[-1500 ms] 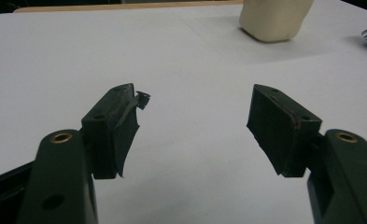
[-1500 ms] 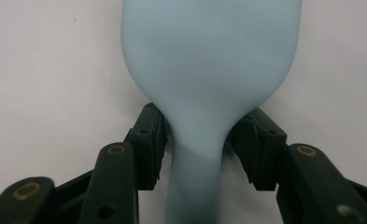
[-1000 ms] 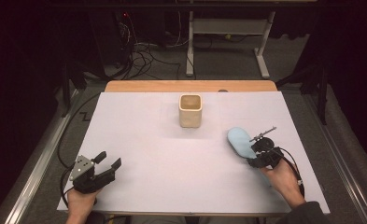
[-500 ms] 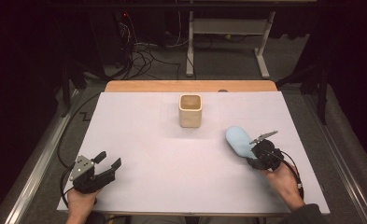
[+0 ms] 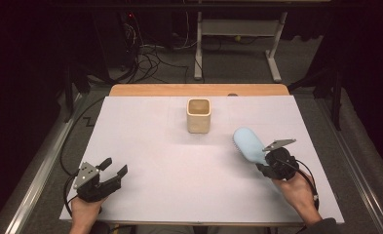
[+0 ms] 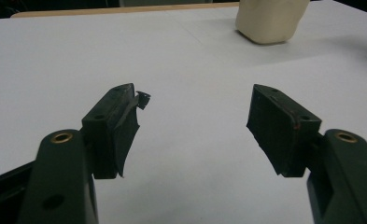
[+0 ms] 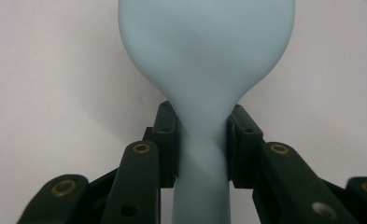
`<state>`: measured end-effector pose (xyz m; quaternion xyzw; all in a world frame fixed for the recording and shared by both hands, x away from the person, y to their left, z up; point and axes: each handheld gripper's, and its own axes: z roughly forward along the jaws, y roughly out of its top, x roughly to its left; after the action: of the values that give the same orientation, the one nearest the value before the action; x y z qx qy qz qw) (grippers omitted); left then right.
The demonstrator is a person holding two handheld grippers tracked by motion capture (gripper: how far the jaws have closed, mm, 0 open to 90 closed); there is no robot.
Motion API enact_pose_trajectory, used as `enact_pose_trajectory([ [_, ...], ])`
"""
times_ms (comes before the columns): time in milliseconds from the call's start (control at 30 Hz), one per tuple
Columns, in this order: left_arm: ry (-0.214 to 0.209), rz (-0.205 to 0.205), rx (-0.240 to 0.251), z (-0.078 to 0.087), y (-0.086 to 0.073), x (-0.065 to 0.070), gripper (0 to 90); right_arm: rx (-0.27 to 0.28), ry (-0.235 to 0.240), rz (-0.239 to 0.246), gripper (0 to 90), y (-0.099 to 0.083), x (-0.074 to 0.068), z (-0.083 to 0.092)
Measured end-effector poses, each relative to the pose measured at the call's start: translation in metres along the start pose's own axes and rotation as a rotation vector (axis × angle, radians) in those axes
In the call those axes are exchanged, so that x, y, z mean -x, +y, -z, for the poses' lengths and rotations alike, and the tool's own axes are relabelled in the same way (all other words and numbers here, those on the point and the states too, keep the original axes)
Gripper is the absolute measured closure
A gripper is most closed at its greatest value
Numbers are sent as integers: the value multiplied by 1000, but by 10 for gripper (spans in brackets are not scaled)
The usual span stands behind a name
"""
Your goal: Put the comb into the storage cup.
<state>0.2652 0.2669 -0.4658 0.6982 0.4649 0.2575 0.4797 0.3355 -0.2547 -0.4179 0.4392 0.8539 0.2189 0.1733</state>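
Note:
A light blue hairbrush [image 5: 249,145] lies at an angle at the right of the white table top [image 5: 169,161], its head pointing up and left toward the middle. My right gripper [image 5: 264,161] is shut on its handle. In the right gripper view both pads [image 7: 167,140] press on the narrow neck of the brush [image 7: 204,51], just below the wide head. A beige square cup [image 5: 199,116] stands upright at the back centre, with its mouth facing up. My left gripper [image 5: 113,168] rests at the front left, open, with nothing between its jaws [image 6: 195,121].
In the left gripper view the cup [image 6: 270,18] stands far ahead and to the right. A wooden edge [image 5: 199,90] borders the table's far side. Cables and a metal frame [image 5: 238,39] sit on the dark floor beyond it.
The right hand with the brush has shifted slightly, and the brush head is a touch nearer the table's middle. The left gripper has stayed where it was.

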Motion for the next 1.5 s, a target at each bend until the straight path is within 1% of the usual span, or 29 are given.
enact_pose_trajectory([
  [100, -4, -10, 5, 0, 2, 2, 337, 23, 8, 11, 706, 0, -3, 3],
  [300, -21, -8, 16, 1, 5, 5, 337, 48, 22, 27, 705, 0, -9, 8],
  [467, -42, -24, 22, 0, 9, 11, 337, 63, 36, 26, 705, -1, -13, 11],
  [533, -52, -30, 23, -1, 11, 14, 335, 67, 44, 18, 705, -2, -14, 12],
  [667, -68, -39, 26, -3, 14, 19, 333, 78, 54, 26, 705, -3, -18, 13],
  [867, -89, -29, 37, -6, 17, 23, 333, 102, 69, 35, 705, -3, -24, 16],
  [1033, -99, -26, 37, -8, 19, 25, 333, 118, 80, 52, 705, -1, -30, 19],
  [1167, -107, -27, 39, -10, 20, 27, 333, 122, 90, 57, 705, 0, -33, 18],
  [1200, -109, -27, 39, -10, 21, 28, 333, 125, 88, 65, 705, 0, -33, 18],
  [1300, -116, -33, 41, -10, 22, 30, 334, 131, 96, 64, 705, 1, -35, 18],
  [1500, -126, -50, 41, -13, 25, 35, 334, 139, 104, 78, 705, 2, -39, 17],
])
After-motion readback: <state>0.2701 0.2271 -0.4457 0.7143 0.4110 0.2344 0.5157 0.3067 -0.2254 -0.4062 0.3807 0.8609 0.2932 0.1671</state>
